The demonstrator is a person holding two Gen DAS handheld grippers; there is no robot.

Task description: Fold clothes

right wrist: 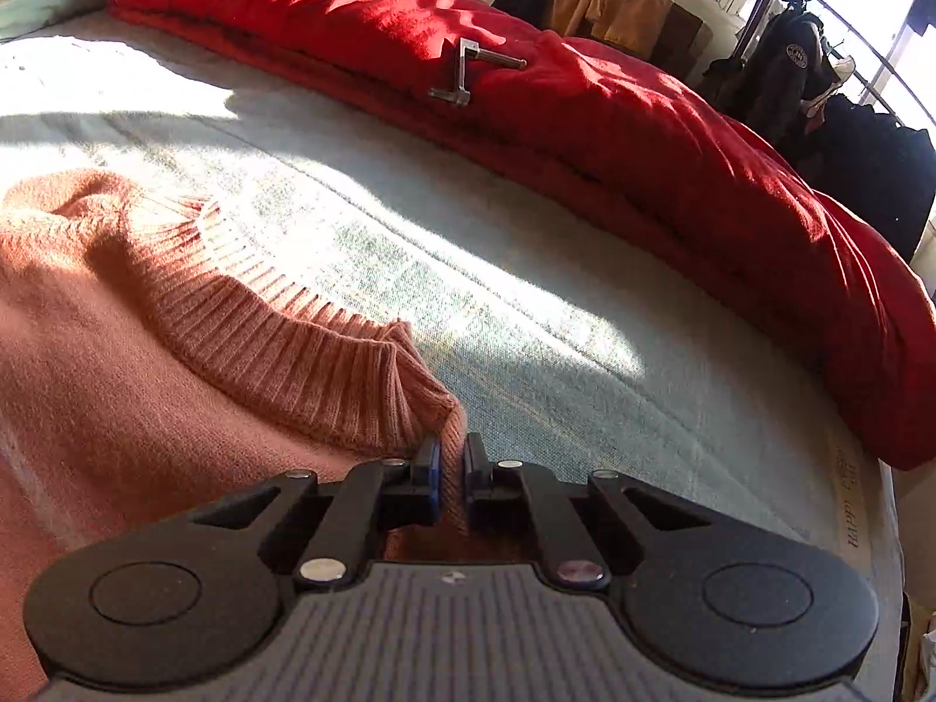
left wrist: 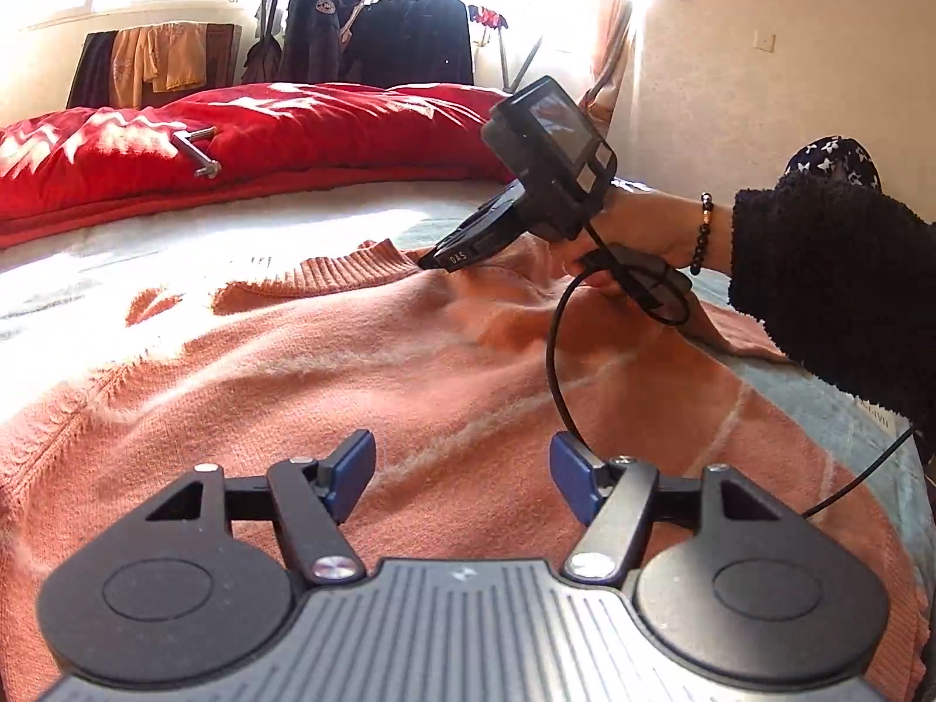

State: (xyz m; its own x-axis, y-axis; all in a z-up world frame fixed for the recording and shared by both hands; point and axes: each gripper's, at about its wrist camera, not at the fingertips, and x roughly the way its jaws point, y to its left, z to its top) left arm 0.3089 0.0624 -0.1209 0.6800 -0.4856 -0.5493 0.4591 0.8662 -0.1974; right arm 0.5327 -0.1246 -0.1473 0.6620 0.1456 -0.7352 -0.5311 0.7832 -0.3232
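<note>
A salmon-pink knit sweater lies spread on the bed. My left gripper hovers low over its body, open, with only flat fabric showing between the blue pads. In the right wrist view my right gripper is shut on the ribbed hem of the sweater, a fold of knit pinched between the pads. The left wrist view shows that same right gripper from outside, held by a hand in a dark fleece sleeve, its tip down at the sweater's far ribbed edge.
The bed has a pale blue-green sheet. A red quilt is heaped along its far side with a metal crank-shaped part on top. Dark coats hang on a rack by the window. A black cable loops from the right gripper.
</note>
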